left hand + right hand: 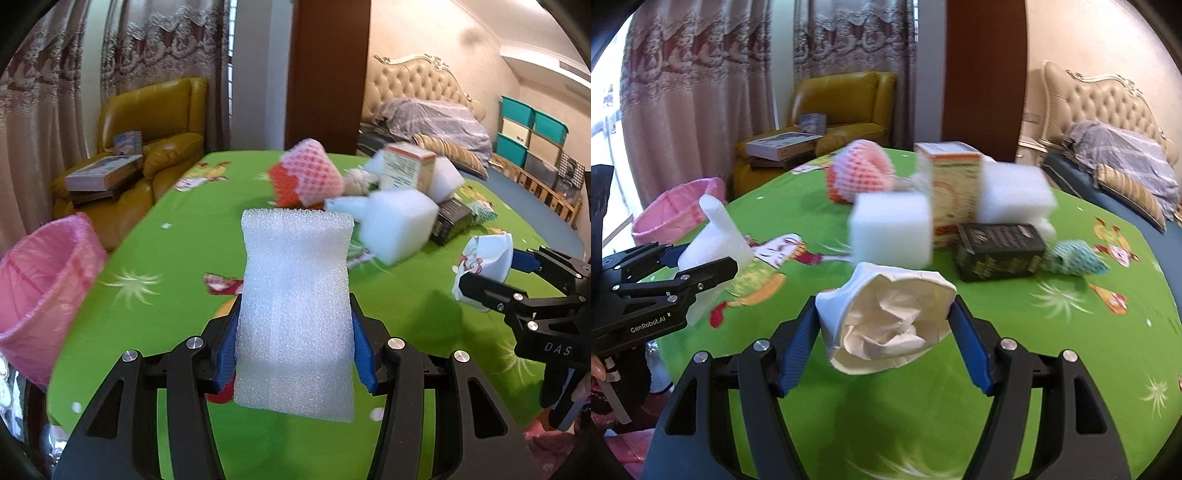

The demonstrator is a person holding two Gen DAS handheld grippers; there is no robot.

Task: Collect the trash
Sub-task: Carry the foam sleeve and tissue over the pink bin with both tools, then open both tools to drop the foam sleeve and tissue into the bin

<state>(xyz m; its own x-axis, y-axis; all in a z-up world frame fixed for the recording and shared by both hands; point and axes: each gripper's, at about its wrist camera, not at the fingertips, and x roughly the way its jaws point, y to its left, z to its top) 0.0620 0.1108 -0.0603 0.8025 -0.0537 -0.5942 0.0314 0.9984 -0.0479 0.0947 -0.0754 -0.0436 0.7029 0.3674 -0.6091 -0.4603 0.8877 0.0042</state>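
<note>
My left gripper (293,325) is shut on a white foam sheet (295,306), which stands up between its blue pads above the green table. In the right wrist view that left gripper (701,258) shows at the left edge with the foam sheet (716,236) in it. A crumpled white paper cup (886,321) sits squeezed between the blue pads of my right gripper (884,321). The left wrist view shows the right gripper (491,275) at the right, holding the paper cup (484,262). A bin lined with a pink bag (40,295) stands at the table's left edge.
A pile lies mid-table: pink foam net (860,171), white foam blocks (890,230), an orange-and-white carton (951,192), a black box (1001,251), a teal net (1078,256). Behind the green tablecloth (1034,332) are a yellow armchair (162,125) and a bed (436,114).
</note>
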